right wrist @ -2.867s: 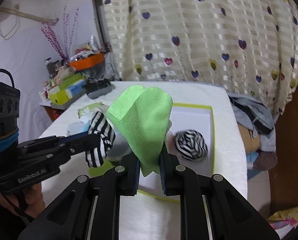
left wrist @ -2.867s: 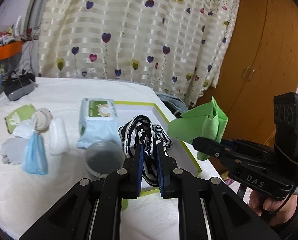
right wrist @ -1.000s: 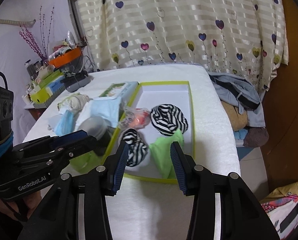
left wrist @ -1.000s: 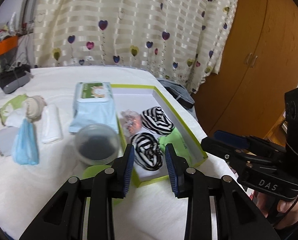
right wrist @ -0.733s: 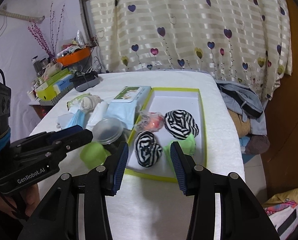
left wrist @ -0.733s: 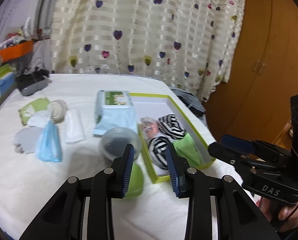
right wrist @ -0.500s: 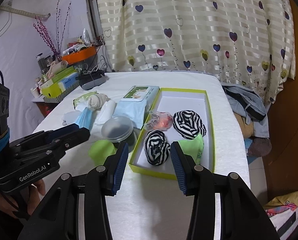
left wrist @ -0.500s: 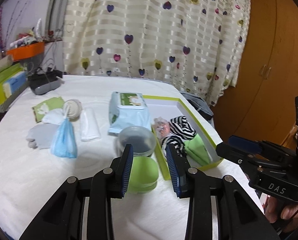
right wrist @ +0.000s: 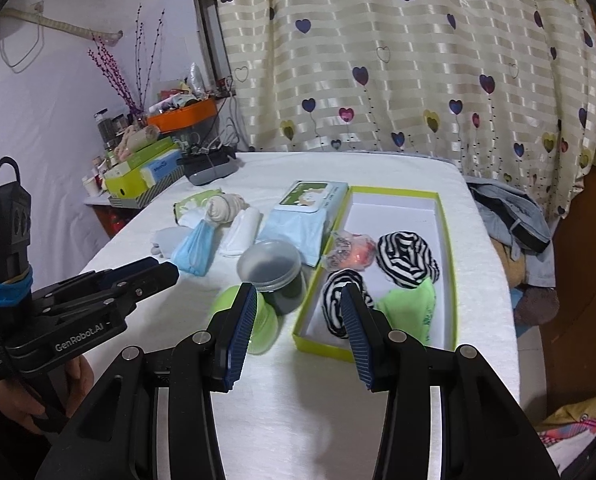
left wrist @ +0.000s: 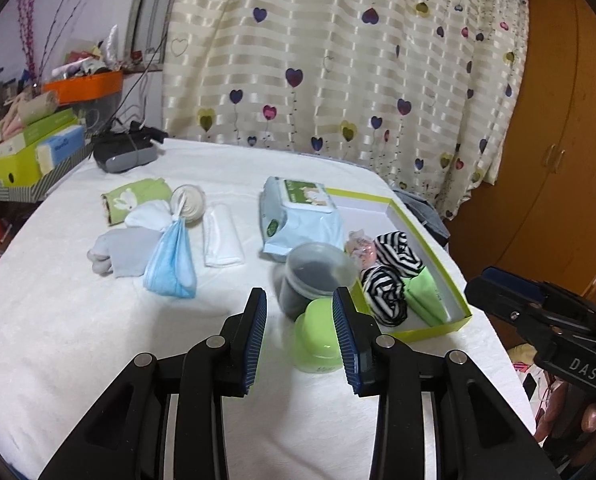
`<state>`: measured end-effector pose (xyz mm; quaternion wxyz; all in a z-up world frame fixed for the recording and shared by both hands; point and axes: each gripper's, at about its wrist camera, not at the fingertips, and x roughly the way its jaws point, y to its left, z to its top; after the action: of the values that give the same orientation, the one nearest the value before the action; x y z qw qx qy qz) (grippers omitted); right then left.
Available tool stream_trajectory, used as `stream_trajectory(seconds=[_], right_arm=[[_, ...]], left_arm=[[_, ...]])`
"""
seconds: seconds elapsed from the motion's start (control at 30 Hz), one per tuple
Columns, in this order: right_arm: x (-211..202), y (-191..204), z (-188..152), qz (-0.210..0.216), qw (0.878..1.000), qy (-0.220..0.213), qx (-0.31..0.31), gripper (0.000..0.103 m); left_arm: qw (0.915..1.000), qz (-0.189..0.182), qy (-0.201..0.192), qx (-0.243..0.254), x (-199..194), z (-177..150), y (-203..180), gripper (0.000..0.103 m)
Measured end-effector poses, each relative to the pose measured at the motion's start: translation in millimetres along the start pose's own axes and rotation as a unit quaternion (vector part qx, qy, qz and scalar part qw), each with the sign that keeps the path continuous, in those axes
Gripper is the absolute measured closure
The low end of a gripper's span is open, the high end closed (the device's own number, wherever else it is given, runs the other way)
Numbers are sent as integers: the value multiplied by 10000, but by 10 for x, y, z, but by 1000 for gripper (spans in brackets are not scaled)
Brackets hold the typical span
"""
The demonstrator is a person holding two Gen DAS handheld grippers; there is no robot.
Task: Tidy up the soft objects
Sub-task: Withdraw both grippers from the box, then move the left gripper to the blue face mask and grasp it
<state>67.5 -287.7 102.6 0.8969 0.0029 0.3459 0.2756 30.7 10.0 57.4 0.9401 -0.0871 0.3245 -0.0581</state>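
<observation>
A yellow-green box [left wrist: 430,330] on the white table holds two black-and-white striped rolls [left wrist: 398,250] [left wrist: 382,296], a green cloth [left wrist: 424,296] and a pink wrapped item [left wrist: 360,248]. My left gripper [left wrist: 299,308] hovers open and empty over the table, left of the box, with a green cup [left wrist: 318,340] seen past its jaws. My right gripper [right wrist: 298,300] is open and empty in front of the box's [right wrist: 322,346] near end, and its right finger hides part of one striped roll [right wrist: 336,300]. The green cloth [right wrist: 408,312] lies beside that roll.
Left of the box lie a wet-wipes pack [left wrist: 298,216], a clear jar [left wrist: 314,276], a white folded cloth [left wrist: 222,236], a blue mask [left wrist: 170,260], a grey sock [left wrist: 118,254], a beige roll [left wrist: 188,206] and a green pack [left wrist: 132,200]. Clothes [right wrist: 510,216] hang off the table's right edge.
The striped roll and green cloth that the grippers held now lie in the box. Both grippers are open and have drawn back; the left has swung left toward the loose items.
</observation>
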Motion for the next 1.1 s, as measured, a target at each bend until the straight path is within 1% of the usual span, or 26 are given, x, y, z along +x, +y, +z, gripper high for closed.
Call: stream_trajectory(seconds=[0.17,0.53,0.93,1.1], right_arm=[[15,49,-3,103,9999,-26,-64,58],[90,155,29,259,9995,-14,-158,58],[255,317,144,393,9988,41,-298,58],[365,417,216,477,9981,148,-350,58]], left_arm=[[9999,42,47,-124,20,-18,68,70],[9998,9,68,-174,24,-35,137,70],[9993,127,10,-361,17,-20,440,70],[9988,192,-26,-461,8,3,586,70]])
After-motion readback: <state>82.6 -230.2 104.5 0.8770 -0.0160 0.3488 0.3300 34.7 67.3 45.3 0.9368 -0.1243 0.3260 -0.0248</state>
